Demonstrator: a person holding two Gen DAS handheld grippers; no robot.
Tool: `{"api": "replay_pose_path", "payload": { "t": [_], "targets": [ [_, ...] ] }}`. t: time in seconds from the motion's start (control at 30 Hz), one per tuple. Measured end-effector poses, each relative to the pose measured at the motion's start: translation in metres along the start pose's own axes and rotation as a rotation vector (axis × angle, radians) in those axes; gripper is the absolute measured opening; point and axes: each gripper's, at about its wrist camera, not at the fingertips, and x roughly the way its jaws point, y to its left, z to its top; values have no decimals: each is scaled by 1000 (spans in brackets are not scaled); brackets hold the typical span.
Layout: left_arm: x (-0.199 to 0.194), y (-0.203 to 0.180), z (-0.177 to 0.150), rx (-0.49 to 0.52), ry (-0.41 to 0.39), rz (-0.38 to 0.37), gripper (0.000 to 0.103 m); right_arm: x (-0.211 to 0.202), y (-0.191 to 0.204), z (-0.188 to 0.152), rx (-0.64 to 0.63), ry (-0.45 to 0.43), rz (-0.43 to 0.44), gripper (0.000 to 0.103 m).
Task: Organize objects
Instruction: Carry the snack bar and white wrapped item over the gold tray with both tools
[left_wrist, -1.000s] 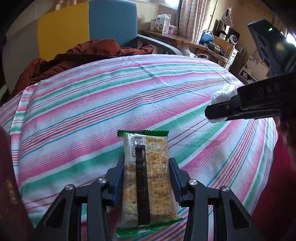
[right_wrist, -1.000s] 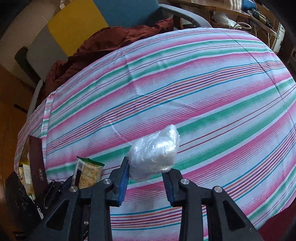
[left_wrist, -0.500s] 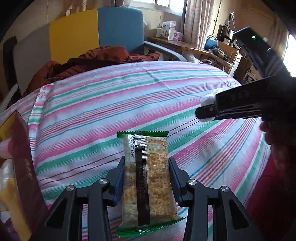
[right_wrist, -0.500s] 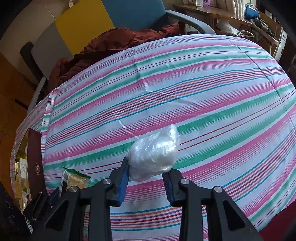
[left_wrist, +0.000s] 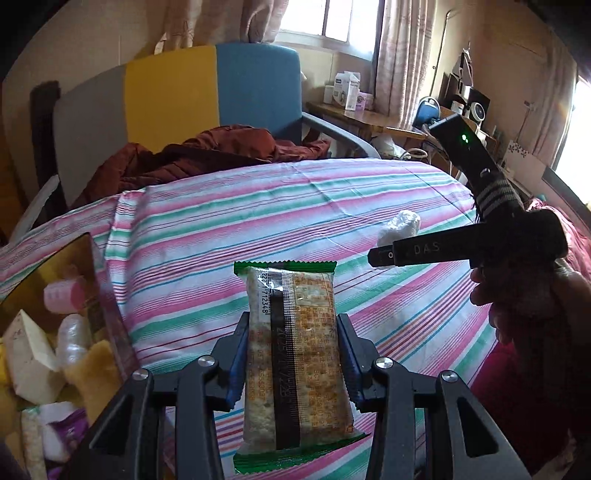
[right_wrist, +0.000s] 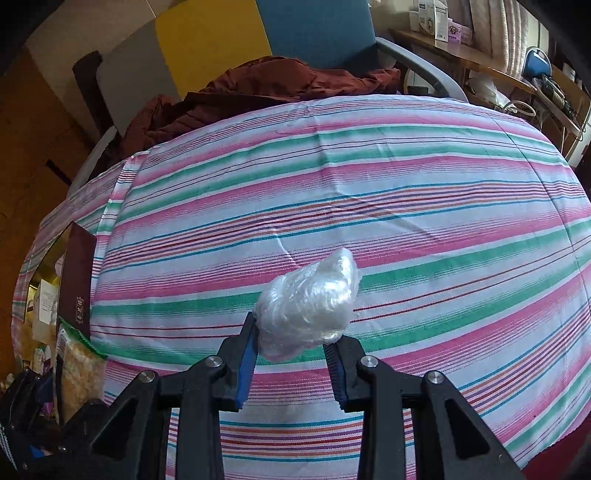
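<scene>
At the bottom of the left wrist view, your left gripper (left_wrist: 291, 354) was clamped on a cracker packet (left_wrist: 291, 354) with green sealed ends, its blue pads pressing the packet's long sides so it stood lengthwise up the middle of the frame. In the lower left corner sat an open box (left_wrist: 92, 280) crowded with small wrapped items. At the bottom of the right wrist view, your right gripper (right_wrist: 291, 343) was closed on a crumpled clear plastic bundle (right_wrist: 308, 306), which bulged upward past the fingertips. Beneath both tools lay the striped cloth (right_wrist: 406, 206), pink, green and white, filling the middle of each frame. At its far edge, upper centre, a rust-brown jacket (left_wrist: 207, 155) was heaped against a chair (left_wrist: 207, 88) with grey, yellow and blue panels.
</scene>
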Motion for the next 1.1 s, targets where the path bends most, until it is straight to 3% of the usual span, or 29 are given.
{"api": "replay_pose_path", "payload": {
  "t": [0.5,0.77,1.1],
  "targets": [
    [-58,52,-20,-100,-58,41,44,5,5,-3,-46,11,-66,33],
    [-91,101,-40,-206,-83,74,44,10,23,-8,-129,42,-112,33],
    [-139,174,-77,-399,-126,149,44,-31,117,-30,-293,-35,55,33]
  ]
}}
